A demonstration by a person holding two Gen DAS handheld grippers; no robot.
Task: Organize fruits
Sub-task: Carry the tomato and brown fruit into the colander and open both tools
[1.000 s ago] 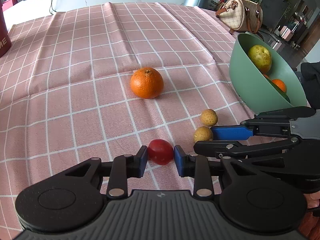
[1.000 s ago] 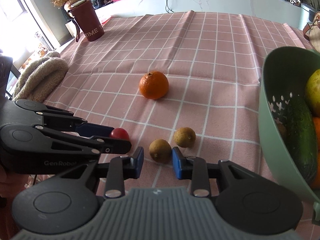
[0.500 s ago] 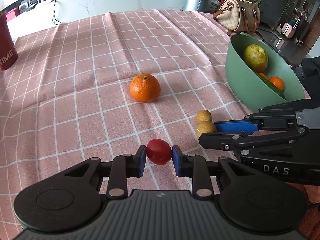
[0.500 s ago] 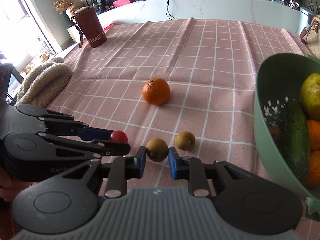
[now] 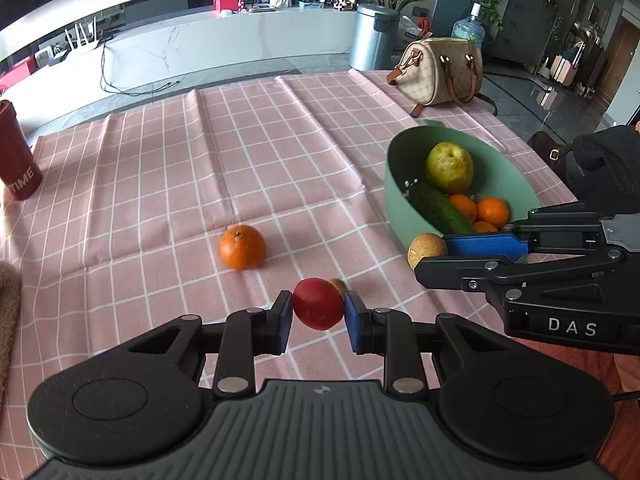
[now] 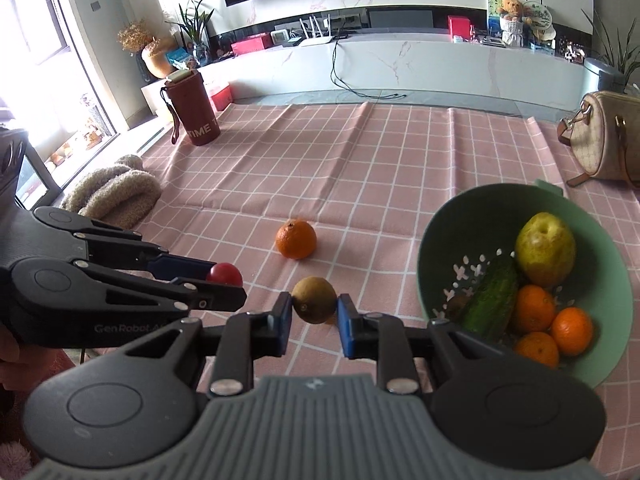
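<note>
Two fruits in hand. Tomato (image 5: 318, 309): pinched in left tool (image 5: 317, 313), lifted off the surface (image 5: 200, 184). Longan (image 6: 314, 299): pinched in right tool (image 6: 313, 312), also lifted; the right tool's jaws closed onto it within the last second. Second longan (image 5: 426, 246): on cloth, beside the bowl's near wall. Orange (image 5: 242, 247): loose at 11 o'clock of the tomato. Bowl (image 6: 436, 240): at 2 o'clock, holding pear, cucumber, small oranges. Step: carry phase. Next, likely: swing both tools over the bowl rim, then open them low.
</note>
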